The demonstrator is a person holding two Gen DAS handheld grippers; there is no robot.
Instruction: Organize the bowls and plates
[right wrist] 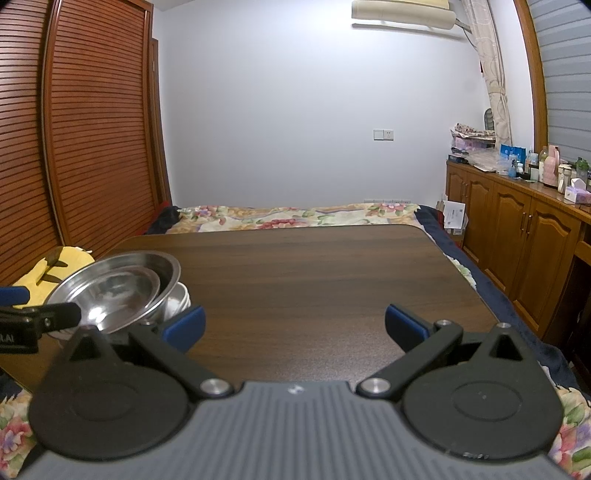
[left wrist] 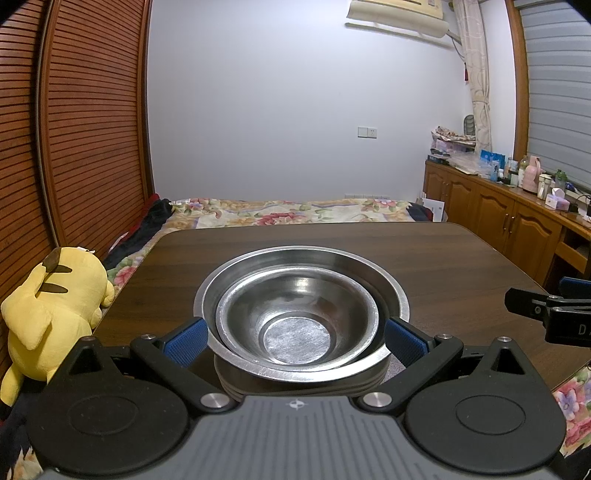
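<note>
Resting on the dark wood-grain table (left wrist: 443, 258): one stack of stainless steel bowls (left wrist: 301, 314), at the near left part of the tabletop. Larger steel bowl (left wrist: 391, 295) outermost, wide flat rim; smaller steel bowl (left wrist: 295, 325) nested inside it, sitting slightly off-centre toward the camera. In the right wrist view a white dish (right wrist: 181, 299) shows beneath the steel bowls, and the stack there appears tilted toward the camera; whether this is true tilt or lens distortion cannot be told.

Left gripper (left wrist: 295, 341): jaws spread wide, blue fingertips (left wrist: 186, 343) flanking the stack on either side. The pads lie just beside the outer bowl's wall; contact cannot be confirmed, so a grip on the stack cannot be told.

Right gripper (right wrist: 294, 326): jaws wide, nothing between them, blue fingertips (right wrist: 184, 326) above bare tabletop. It sits to the right of the stack, well apart from the bowls. Its black finger end is visible at the right edge of the left wrist view.

Surroundings: yellow plush toy (left wrist: 48, 314) lying off the table's left edge; floral bedspread (left wrist: 295, 212) beyond the far edge; slatted wooden wardrobe doors (left wrist: 74, 129) at left; wooden cabinet (left wrist: 498, 210) at right, its top crowded with bottles and boxes; wall-mounted air conditioner (left wrist: 397, 16) above.
</note>
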